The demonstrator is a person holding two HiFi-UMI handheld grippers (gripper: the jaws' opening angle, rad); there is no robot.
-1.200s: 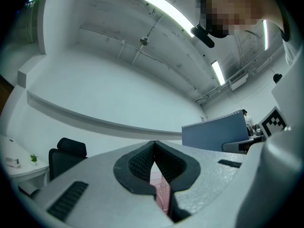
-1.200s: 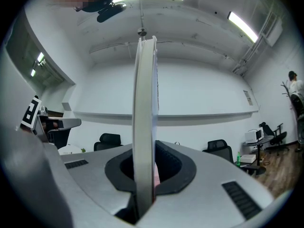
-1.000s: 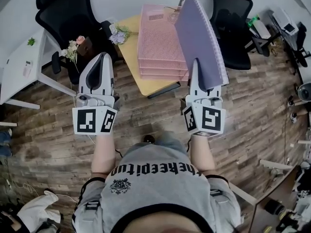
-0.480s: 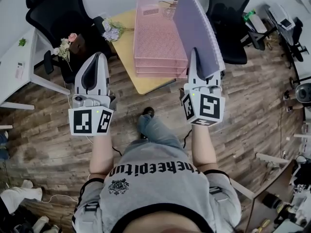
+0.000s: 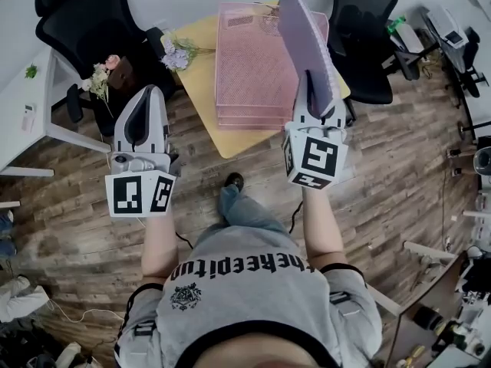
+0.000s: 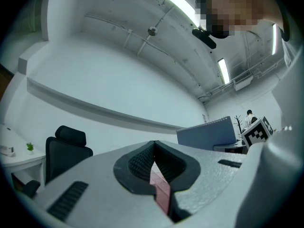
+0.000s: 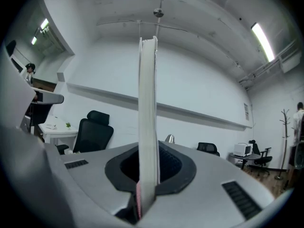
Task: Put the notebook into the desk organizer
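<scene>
Right gripper (image 5: pixel 309 79) has moved up closer to the pink desk organizer (image 5: pixel 249 60). The notebook (image 5: pixel 301 33) has rolled more edge-on and now overlaps the organizer's right side. Left gripper (image 5: pixel 149 92) has drifted slightly further left of the organizer. The person's shoe (image 5: pixel 234 181) has stepped toward it.

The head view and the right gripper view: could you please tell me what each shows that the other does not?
Only the head view plainly shows the pink desk organizer on the yellow table, the flowers beside it, and the notebook's purple cover. Only the right gripper view shows the ceiling light strips and the notebook's white page edge, upright between the jaws. Both show the notebook clamped in the right hand-held gripper and black office chairs.
</scene>
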